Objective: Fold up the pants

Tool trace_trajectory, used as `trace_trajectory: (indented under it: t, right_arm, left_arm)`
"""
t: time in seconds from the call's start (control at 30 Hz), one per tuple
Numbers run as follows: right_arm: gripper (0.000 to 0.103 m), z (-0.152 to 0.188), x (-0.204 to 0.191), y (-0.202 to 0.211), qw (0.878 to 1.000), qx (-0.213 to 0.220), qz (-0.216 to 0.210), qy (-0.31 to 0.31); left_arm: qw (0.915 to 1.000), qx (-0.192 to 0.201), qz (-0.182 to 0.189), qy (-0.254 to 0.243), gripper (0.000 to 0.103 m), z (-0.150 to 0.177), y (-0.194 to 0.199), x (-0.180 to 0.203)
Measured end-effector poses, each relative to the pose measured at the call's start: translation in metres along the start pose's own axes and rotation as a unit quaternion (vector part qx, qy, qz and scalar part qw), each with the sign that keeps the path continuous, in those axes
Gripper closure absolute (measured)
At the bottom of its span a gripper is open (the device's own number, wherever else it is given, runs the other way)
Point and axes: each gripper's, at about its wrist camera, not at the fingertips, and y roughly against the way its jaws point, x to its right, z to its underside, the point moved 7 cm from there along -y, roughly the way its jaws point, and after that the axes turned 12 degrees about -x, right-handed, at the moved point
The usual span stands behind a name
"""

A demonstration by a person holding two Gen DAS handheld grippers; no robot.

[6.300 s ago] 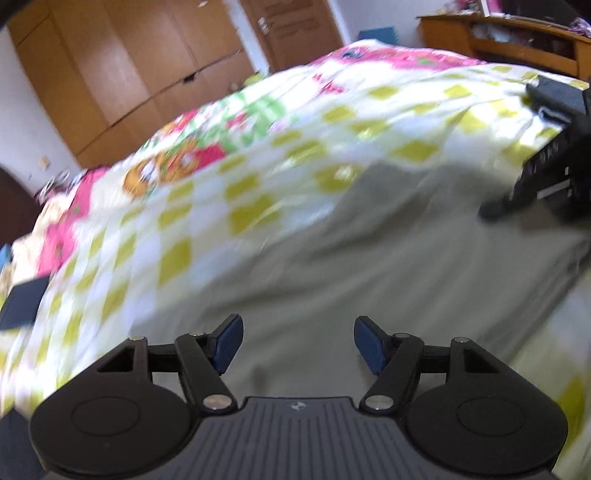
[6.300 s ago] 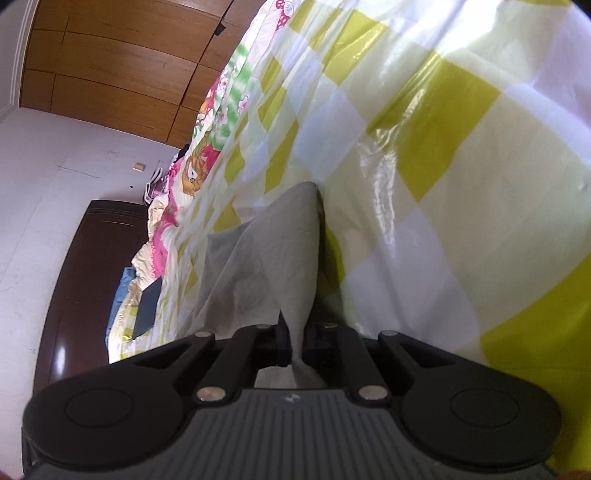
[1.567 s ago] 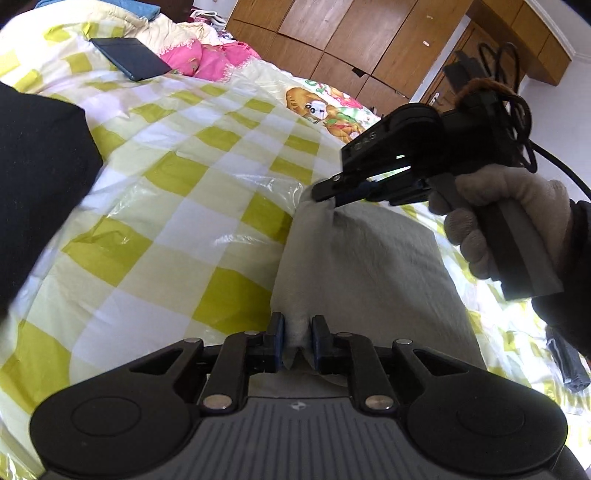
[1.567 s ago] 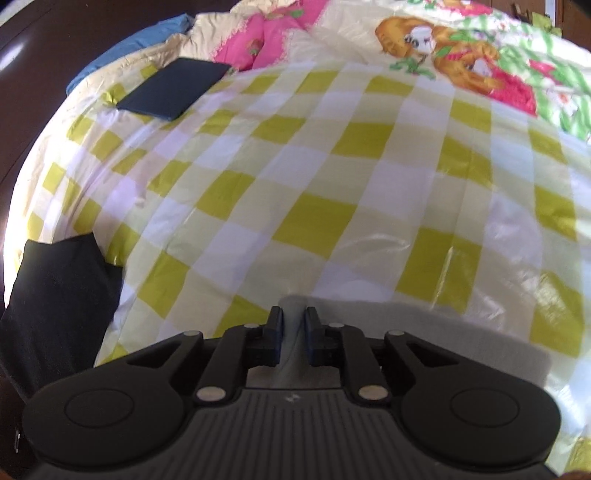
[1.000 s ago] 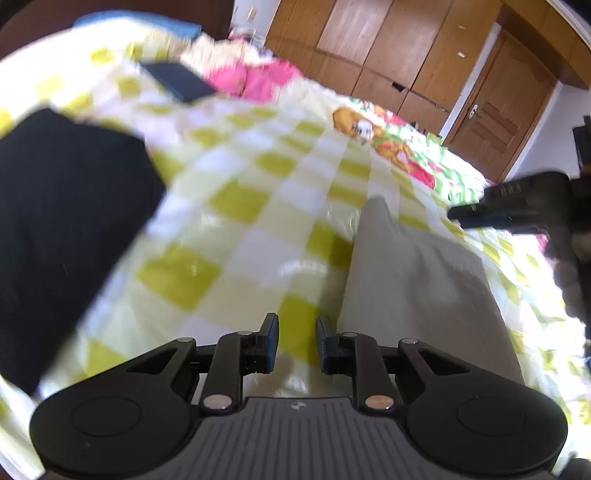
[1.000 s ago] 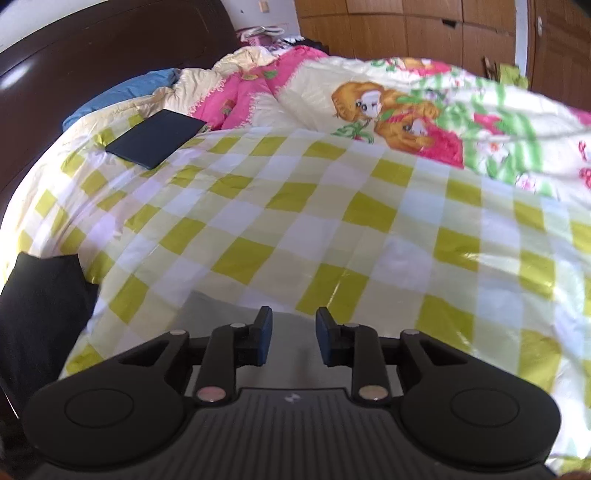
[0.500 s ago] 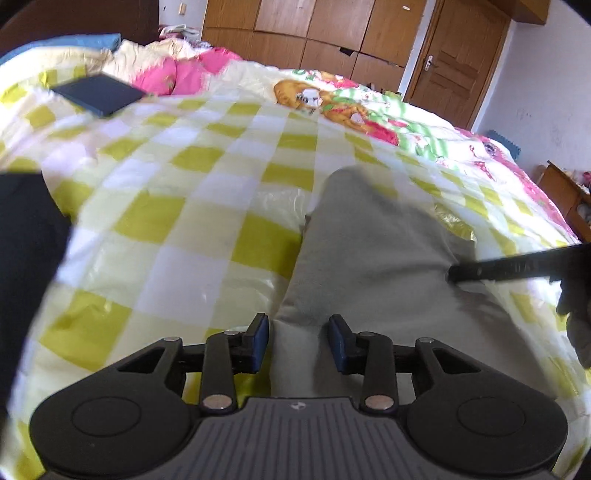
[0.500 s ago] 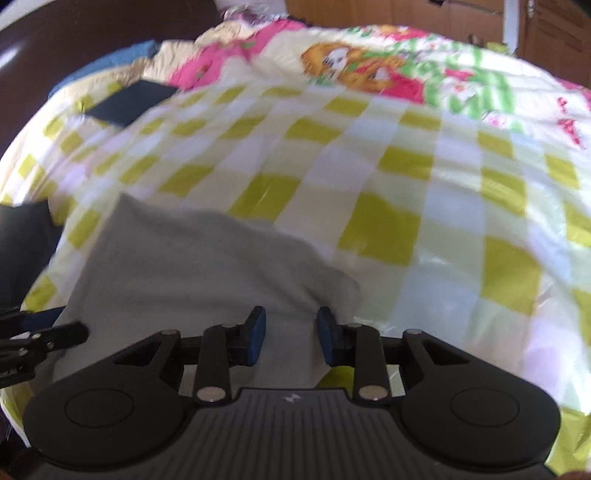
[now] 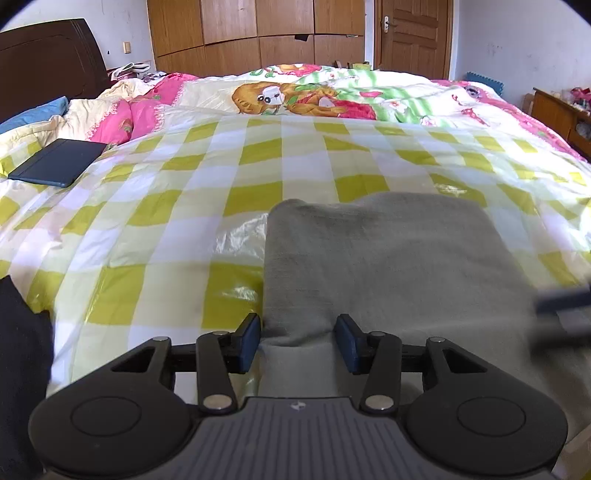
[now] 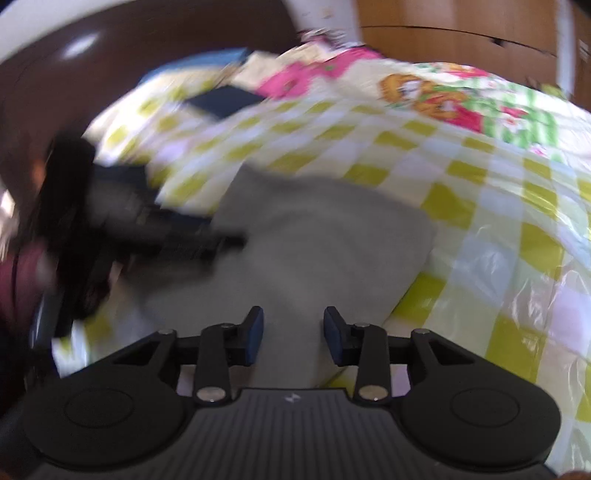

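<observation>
The grey pants point(image 9: 388, 266) lie folded into a thick rectangle on the yellow-checked plastic sheet point(image 9: 166, 229) over the bed. My left gripper point(image 9: 298, 341) hangs low over the pants' near left corner. Its jaws are opening, the grey cloth lies between the blue pads, and they do not press on it. At the right edge of this view the right gripper point(image 9: 561, 314) shows as a dark blur. In the blurred right wrist view my right gripper point(image 10: 293, 334) hovers over the near edge of the pants point(image 10: 325, 229), its jaws opening above the cloth. The left gripper point(image 10: 177, 236) reaches in there from the left.
A dark blue flat case point(image 9: 59, 162) lies at the far left of the bed. Black cloth point(image 9: 22, 369) covers the near left edge. A cartoon quilt point(image 9: 295, 96) is spread beyond the sheet. Dark headboard point(image 9: 48, 62), wooden wardrobe point(image 9: 258, 33) and side cabinet point(image 9: 554, 110) surround the bed.
Both grippers have let go of the pants' far corners, drawn back to the near edge and spread their jaws wider. The left view has rolled level.
</observation>
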Motion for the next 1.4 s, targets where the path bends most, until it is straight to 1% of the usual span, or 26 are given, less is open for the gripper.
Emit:
trace_trajectory:
  t: [0.07, 0.1, 0.13, 0.2, 0.27, 0.37, 0.43, 0.47, 0.53, 0.6, 0.67, 0.73, 0.8, 0.87, 0.93, 1.0, 1.07, 1.13, 1.2, 1.23, 1.27, 1.3, 1.4]
  right_arm:
    - [0.064, 0.020, -0.002, -0.010, 0.999, -0.020, 0.023, 0.020]
    - [0.063, 0.023, 0.001, -0.011, 0.999, -0.023, 0.024, 0.018]
    - [0.058, 0.022, 0.005, -0.009, 0.999, -0.021, 0.023, 0.011]
    - [0.054, 0.018, 0.017, -0.003, 0.999, -0.025, 0.033, -0.017]
    - [0.054, 0.014, 0.024, 0.008, 0.999, -0.014, 0.034, -0.040]
    - [0.054, 0.009, 0.026, 0.022, 0.998, 0.019, 0.030, -0.057]
    - [0.054, 0.008, 0.023, 0.018, 0.998, 0.023, 0.021, -0.062]
    - [0.054, 0.009, 0.022, 0.011, 0.997, 0.013, 0.026, -0.068]
    - [0.055, 0.017, 0.023, -0.005, 0.996, -0.022, 0.038, -0.075]
    - [0.055, 0.017, 0.023, -0.004, 0.996, -0.025, 0.036, -0.083]
    - [0.054, 0.015, 0.028, 0.007, 0.995, -0.014, 0.030, -0.092]
    - [0.054, 0.010, 0.035, 0.014, 0.994, -0.002, 0.035, -0.100]
    - [0.054, 0.003, 0.041, 0.018, 0.994, 0.017, 0.043, -0.098]
    - [0.053, -0.005, 0.045, 0.017, 0.993, 0.028, 0.045, -0.101]
    - [0.053, -0.015, 0.050, 0.011, 0.993, 0.035, 0.049, -0.104]
    - [0.053, -0.029, 0.054, 0.006, 0.993, 0.040, 0.065, -0.092]
    - [0.053, -0.041, 0.061, -0.002, 0.991, 0.046, 0.084, -0.091]
    - [0.055, -0.048, 0.071, -0.017, 0.991, 0.042, 0.063, -0.114]
    - [0.055, -0.043, 0.081, -0.040, 0.988, 0.003, 0.077, -0.133]
    - [0.055, -0.039, 0.082, -0.044, 0.989, 0.000, 0.075, -0.131]
    - [0.055, -0.035, 0.082, -0.044, 0.989, 0.007, 0.075, -0.125]
    - [0.055, -0.032, 0.082, -0.041, 0.989, 0.010, 0.077, -0.123]
    - [0.053, -0.027, 0.085, -0.033, 0.988, 0.013, 0.064, -0.141]
  left_arm:
    - [0.9999, -0.002, 0.007, 0.013, 0.042, 0.004, 0.007, 0.002]
    - [0.9998, -0.003, 0.010, 0.017, 0.041, 0.007, 0.010, 0.003]
    - [0.9998, -0.003, 0.008, 0.017, 0.040, 0.011, 0.013, 0.004]
    - [1.0000, 0.003, -0.006, 0.006, 0.040, 0.020, 0.024, 0.005]
    - [0.9997, 0.015, -0.016, 0.003, 0.040, 0.027, 0.037, 0.004]
    - [0.9994, 0.027, -0.021, 0.008, 0.040, 0.032, 0.049, 0.000]
    - [0.9995, 0.025, -0.018, 0.008, 0.040, 0.035, 0.049, 0.001]
    - [0.9995, 0.023, -0.021, 0.003, 0.039, 0.037, 0.046, 0.003]
    - [0.9995, 0.010, -0.029, -0.008, 0.038, 0.040, 0.036, 0.005]
    - [0.9997, 0.007, -0.023, 0.002, 0.036, 0.038, 0.032, 0.003]
    - [0.9996, 0.019, -0.016, 0.016, 0.036, 0.030, 0.041, -0.003]
    - [0.9989, 0.042, -0.008, 0.017, 0.037, 0.019, 0.050, -0.006]
    - [0.9985, 0.053, 0.003, 0.013, 0.037, 0.005, 0.050, -0.005]
    - [0.9985, 0.053, 0.010, 0.005, 0.037, -0.008, 0.040, -0.002]
    - [0.9988, 0.048, 0.006, -0.013, 0.037, -0.022, 0.024, 0.001]
    - [0.9992, 0.036, 0.005, -0.015, 0.037, -0.036, 0.006, -0.001]
    - [0.9993, 0.029, 0.019, -0.010, 0.037, -0.046, -0.006, -0.002]
    - [0.9992, 0.027, 0.030, -0.008, 0.037, -0.052, -0.017, 0.000]
    - [0.9993, 0.023, 0.025, -0.017, 0.035, -0.056, -0.028, 0.002]
    - [0.9993, 0.021, 0.023, -0.022, 0.034, -0.058, -0.033, 0.002]
    - [0.9992, 0.021, 0.024, -0.023, 0.033, -0.061, -0.036, -0.001]
    - [0.9993, 0.021, 0.025, -0.021, 0.027, -0.063, -0.037, -0.004]
    - [0.9993, 0.033, 0.014, 0.011, 0.026, -0.069, -0.033, -0.025]
